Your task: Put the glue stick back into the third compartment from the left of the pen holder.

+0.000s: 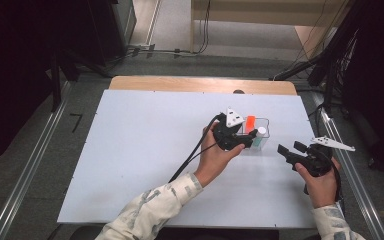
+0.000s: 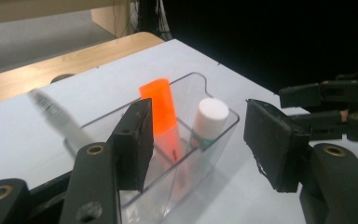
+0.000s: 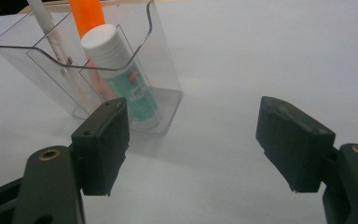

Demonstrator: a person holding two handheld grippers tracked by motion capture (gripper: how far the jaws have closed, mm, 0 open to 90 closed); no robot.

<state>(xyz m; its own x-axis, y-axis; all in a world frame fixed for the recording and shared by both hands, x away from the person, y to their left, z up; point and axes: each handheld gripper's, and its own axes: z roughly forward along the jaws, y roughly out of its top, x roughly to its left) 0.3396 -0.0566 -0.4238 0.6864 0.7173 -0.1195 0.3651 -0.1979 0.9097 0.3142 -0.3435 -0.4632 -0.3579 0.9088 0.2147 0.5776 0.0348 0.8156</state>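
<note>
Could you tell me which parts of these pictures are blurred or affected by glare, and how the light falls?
Left gripper view: the pen is smeared by blur, while the orange marker and white-capped glue stick stay fairly sharp; the background is black. Right gripper view: even light, a soft shadow under the clear holder, jaws near the lens slightly soft. High view: the white table is bright, the surroundings dark.

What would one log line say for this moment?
left gripper: open, at clear holder | holder: orange marker, glue stick, pen | right gripper: open, empty
</note>
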